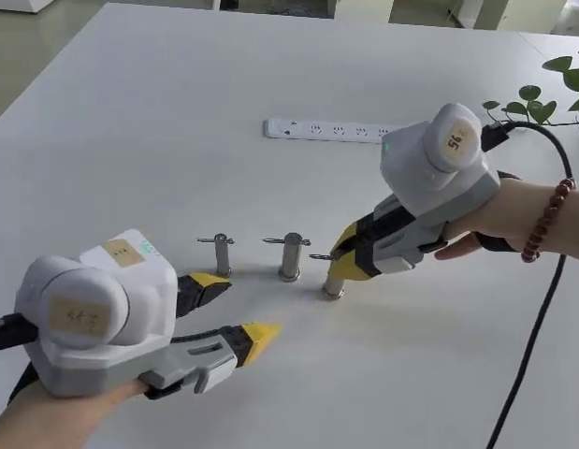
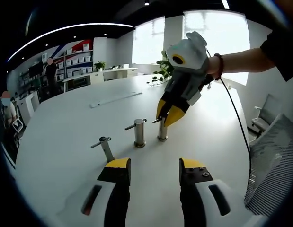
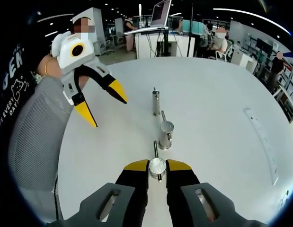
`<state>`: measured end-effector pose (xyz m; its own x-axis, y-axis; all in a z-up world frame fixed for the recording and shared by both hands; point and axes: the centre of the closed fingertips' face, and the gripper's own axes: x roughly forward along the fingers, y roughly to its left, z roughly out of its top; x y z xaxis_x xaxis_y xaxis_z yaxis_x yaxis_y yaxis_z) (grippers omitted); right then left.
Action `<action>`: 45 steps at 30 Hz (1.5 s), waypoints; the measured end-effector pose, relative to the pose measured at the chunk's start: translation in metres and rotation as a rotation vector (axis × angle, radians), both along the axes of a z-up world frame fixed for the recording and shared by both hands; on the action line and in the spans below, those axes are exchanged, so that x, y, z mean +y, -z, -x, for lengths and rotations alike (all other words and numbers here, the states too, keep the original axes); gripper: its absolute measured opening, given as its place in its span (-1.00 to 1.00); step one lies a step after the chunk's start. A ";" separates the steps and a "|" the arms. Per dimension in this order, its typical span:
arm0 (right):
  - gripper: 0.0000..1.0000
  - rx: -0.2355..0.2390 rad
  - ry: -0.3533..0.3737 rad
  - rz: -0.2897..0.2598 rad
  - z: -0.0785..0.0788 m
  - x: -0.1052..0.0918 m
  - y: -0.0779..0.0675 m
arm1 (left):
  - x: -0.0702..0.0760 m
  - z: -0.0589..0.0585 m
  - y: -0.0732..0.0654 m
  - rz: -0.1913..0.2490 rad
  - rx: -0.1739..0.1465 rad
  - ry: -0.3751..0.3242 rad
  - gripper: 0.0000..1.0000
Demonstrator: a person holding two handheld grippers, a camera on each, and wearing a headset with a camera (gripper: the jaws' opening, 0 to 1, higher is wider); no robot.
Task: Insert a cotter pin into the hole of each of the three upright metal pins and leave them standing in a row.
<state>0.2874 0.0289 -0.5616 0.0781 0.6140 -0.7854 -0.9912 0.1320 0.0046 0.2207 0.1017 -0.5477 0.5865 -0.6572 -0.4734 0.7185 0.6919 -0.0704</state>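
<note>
**A:** Head view first. Where's the work?

**B:** Three upright pins stand in a row on the white table. The right gripper comes in from 3 o'clock over the top of the right-end pin. A cotter pin pokes out of that pin toward 9 o'clock. The left gripper sits at 6 o'clock of the left-end pin, jaws spread wide and holding nothing.

**A:** And the left gripper view?

**B:** Its own jaws stand apart. The left-end pin is at 11 o'clock, just past the left jaw. The middle pin is near 12, with the right-end pin beyond it under the right gripper.

**A:** The right gripper view?

**B:** That one decides it. The right-end pin's head sits between the jaws, which look pressed on it from 9 and 3. The cotter pin's long axis runs 12 to 6, along the gap between them. All three pins seem to carry a cotter pin. I judge the next move is the right hand's: let go sideways without tipping the pin.
</note>
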 end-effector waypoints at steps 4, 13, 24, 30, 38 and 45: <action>-0.84 -0.004 -0.003 0.003 -0.005 -0.004 -0.001 | 0.005 0.001 0.003 0.000 0.006 -0.014 -0.20; -0.84 -0.008 -0.006 0.027 -0.013 -0.012 0.003 | 0.010 0.001 -0.002 0.001 -0.013 -0.029 -0.18; -0.83 -0.015 -0.020 0.012 -0.015 -0.016 0.002 | 0.017 0.003 -0.003 -0.005 -0.013 -0.044 -0.18; -0.83 -0.012 -0.024 0.003 -0.014 -0.016 0.002 | 0.020 -0.001 -0.007 -0.007 -0.024 -0.046 -0.17; -0.82 -0.020 -0.042 0.001 -0.014 -0.016 0.002 | 0.025 -0.004 -0.009 -0.012 -0.026 -0.056 -0.17; -0.82 -0.029 -0.061 0.000 -0.016 -0.016 0.002 | 0.027 -0.003 -0.009 -0.016 -0.025 -0.064 -0.17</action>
<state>0.3031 0.0132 -0.5637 0.0638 0.6179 -0.7836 -0.9971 0.0717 -0.0247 0.2242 0.1286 -0.5389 0.6390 -0.6102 -0.4683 0.6739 0.7376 -0.0416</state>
